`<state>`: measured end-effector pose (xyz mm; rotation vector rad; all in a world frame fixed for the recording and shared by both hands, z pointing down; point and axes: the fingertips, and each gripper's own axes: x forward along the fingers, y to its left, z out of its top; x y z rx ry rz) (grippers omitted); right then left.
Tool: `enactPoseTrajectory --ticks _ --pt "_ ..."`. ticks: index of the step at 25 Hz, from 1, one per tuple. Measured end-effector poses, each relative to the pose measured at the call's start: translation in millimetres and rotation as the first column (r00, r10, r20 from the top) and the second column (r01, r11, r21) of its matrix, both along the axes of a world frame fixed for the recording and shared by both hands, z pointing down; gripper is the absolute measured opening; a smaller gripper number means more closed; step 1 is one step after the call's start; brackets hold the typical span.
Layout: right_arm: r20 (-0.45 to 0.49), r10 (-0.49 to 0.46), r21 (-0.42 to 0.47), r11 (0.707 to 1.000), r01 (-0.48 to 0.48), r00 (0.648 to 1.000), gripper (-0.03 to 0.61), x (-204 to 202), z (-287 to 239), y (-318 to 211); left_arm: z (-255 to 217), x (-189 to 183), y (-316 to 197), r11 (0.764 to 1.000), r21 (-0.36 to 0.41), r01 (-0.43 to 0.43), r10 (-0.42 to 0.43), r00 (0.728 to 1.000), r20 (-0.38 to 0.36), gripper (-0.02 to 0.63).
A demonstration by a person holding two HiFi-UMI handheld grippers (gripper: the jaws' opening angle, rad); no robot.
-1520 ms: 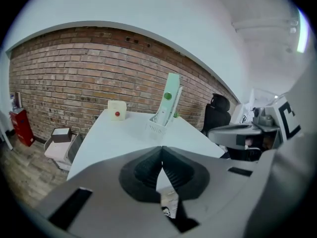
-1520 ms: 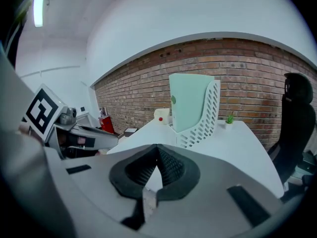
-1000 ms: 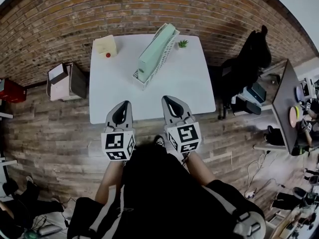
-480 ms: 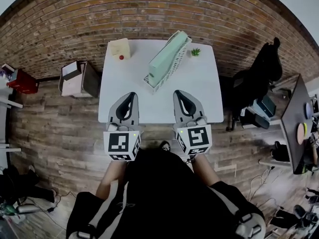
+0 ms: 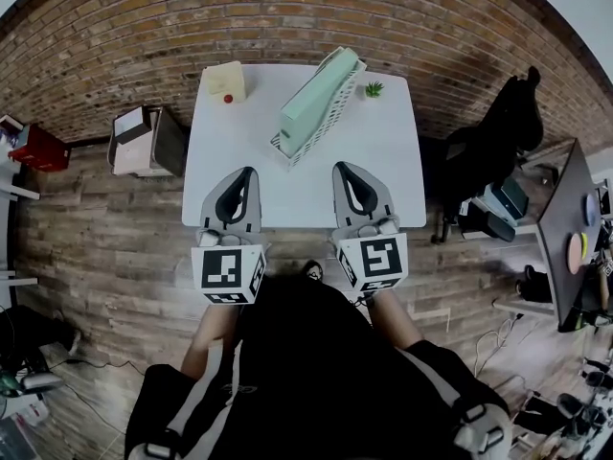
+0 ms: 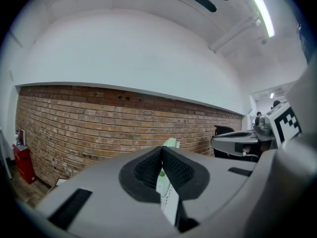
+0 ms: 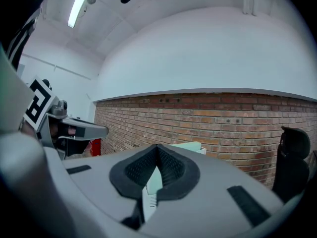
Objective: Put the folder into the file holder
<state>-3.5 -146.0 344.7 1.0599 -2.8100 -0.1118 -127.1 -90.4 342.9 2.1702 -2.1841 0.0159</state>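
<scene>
Folder (image 5: 313, 96), mint green, sits in the white file holder (image 5: 282, 148) on the table (image 5: 369, 166) in the head view, with the left gripper (image 5: 248, 172) and right gripper (image 5: 339, 167) near the front edge. Left gripper view: jaws pressed together. Right gripper view: same, pinched closed on nothing.
</scene>
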Motion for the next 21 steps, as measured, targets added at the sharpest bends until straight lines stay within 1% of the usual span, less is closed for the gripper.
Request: enactPoseTrajectory --ticks 21 --pt "0.003 0.045 -0.036 0.998 -0.045 0.999 0.008 26 11 -4 11 21 -14 0.998 -0.030 -0.052 0.052 0.999 0.004 0.023"
